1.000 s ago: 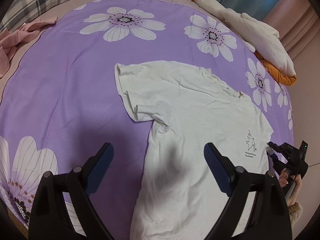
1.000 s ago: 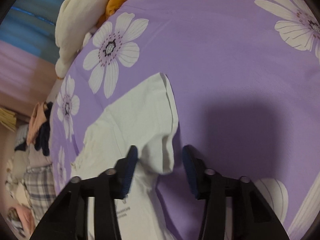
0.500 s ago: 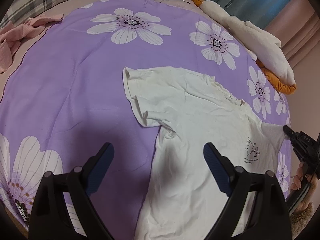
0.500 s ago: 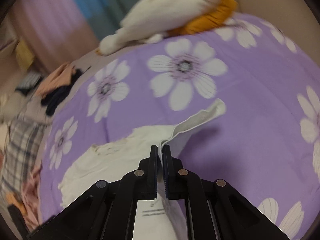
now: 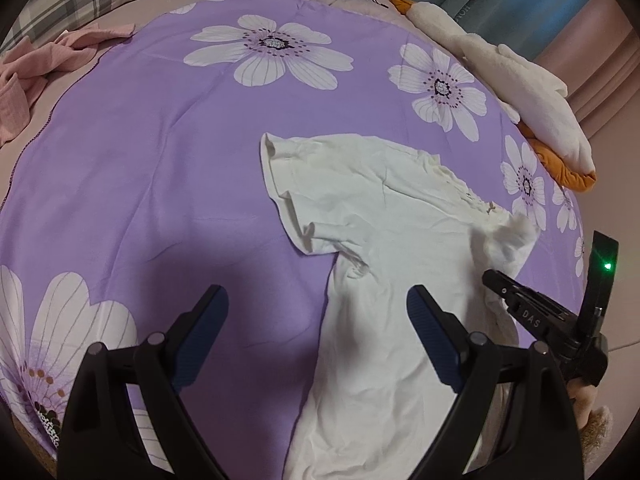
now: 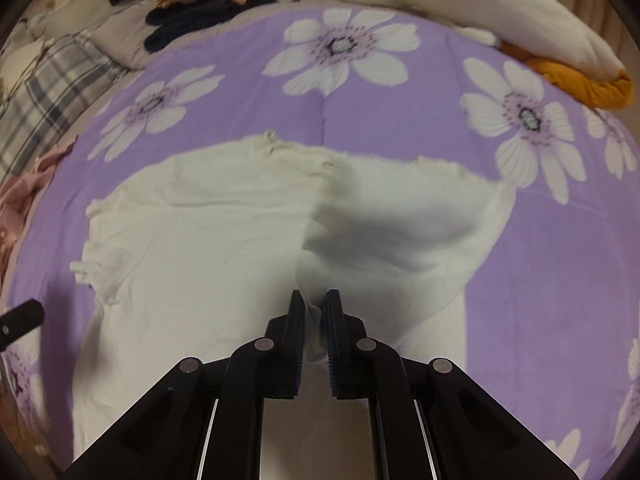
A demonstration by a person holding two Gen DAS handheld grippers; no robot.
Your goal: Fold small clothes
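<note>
A small white T-shirt (image 5: 384,232) lies on the purple flowered bedspread (image 5: 160,160). My left gripper (image 5: 316,320) is open and empty, hovering over the shirt's left side below its spread left sleeve (image 5: 280,168). My right gripper (image 6: 314,312) is shut on the shirt's right sleeve and holds it folded inward over the shirt's body (image 6: 200,240). The right gripper also shows in the left wrist view (image 5: 496,280) at the shirt's right edge.
A white and orange plush heap (image 5: 540,120) lies at the bed's far right. Dark clothes (image 6: 192,20) and a plaid pillow (image 6: 52,88) lie at the head of the bed. Pink cloth (image 5: 28,72) lies at the far left.
My right gripper closed on the right sleeve, lifted it and carried it inward over the shirt's body. My left gripper stayed open above the shirt's left side.
</note>
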